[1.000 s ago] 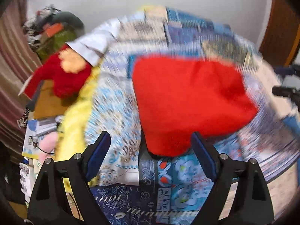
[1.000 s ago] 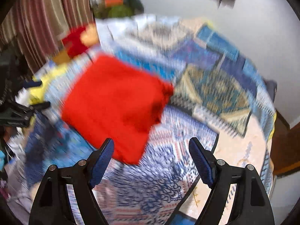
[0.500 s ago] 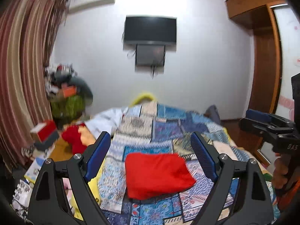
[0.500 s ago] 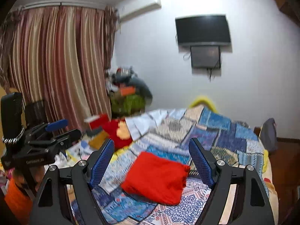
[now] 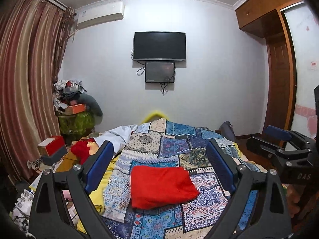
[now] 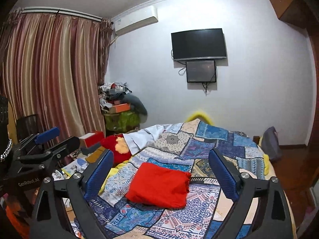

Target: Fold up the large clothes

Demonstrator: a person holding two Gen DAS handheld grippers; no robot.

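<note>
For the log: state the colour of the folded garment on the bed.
Plain bright red; the folded garment shows best in the left wrist view.

Patchwork bedspread (image 5: 175, 143) fills the lower middle. Black TV (image 5: 159, 46) on the wall at 12 o'clock, smaller screen (image 5: 160, 72) right under it. Striped curtains (image 5: 30, 75) at 9, wooden wardrobe (image 5: 279, 75) at 3, clutter pile (image 5: 72, 107) around 10.

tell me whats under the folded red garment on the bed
The folded red garment lies directly on the blue patchwork bedspread, whose patterned panels show all around it. Whatever sits beneath the garment itself is covered, so nothing more can be told.
</note>
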